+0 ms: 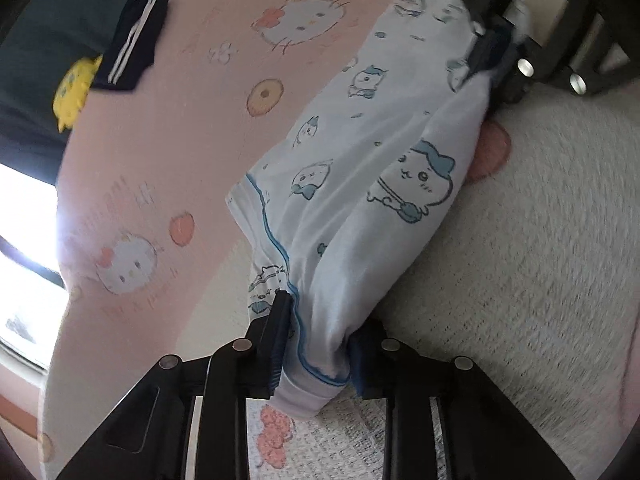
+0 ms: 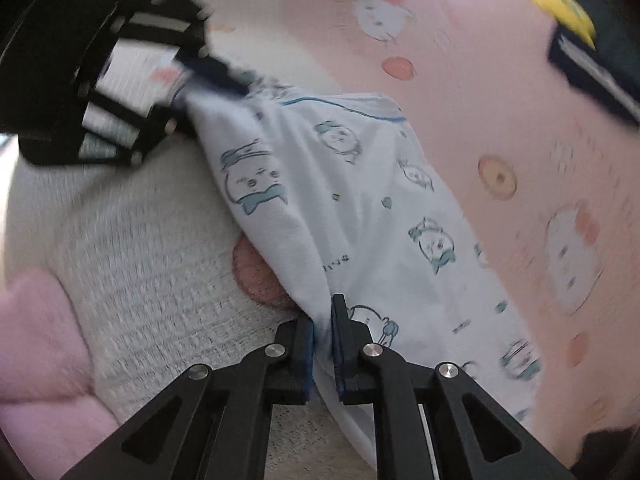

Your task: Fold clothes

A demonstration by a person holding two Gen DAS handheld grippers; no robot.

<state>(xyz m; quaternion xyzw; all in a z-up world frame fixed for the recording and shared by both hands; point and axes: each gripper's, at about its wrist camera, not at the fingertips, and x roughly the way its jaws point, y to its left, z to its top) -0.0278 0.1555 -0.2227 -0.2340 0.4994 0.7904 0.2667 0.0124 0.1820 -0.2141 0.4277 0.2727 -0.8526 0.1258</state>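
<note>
A white garment with blue cartoon animals and blue piping (image 1: 360,168) hangs stretched between both grippers above the bed. My left gripper (image 1: 320,336) is shut on one bunched end of it, near the piped hem. My right gripper (image 2: 323,332) is shut on the other end; in the left wrist view that gripper (image 1: 492,52) shows at the top right, pinching the cloth. In the right wrist view the garment (image 2: 360,208) runs up to the left gripper (image 2: 208,76) at the upper left.
A pink cartoon-cat sheet (image 1: 168,140) covers the bed, beside a white textured blanket (image 1: 520,240). A folded dark garment with white stripes (image 1: 132,44) and a dark one with a yellow print (image 1: 72,92) lie at the far side. A pink cushion (image 2: 40,340) sits near the right gripper.
</note>
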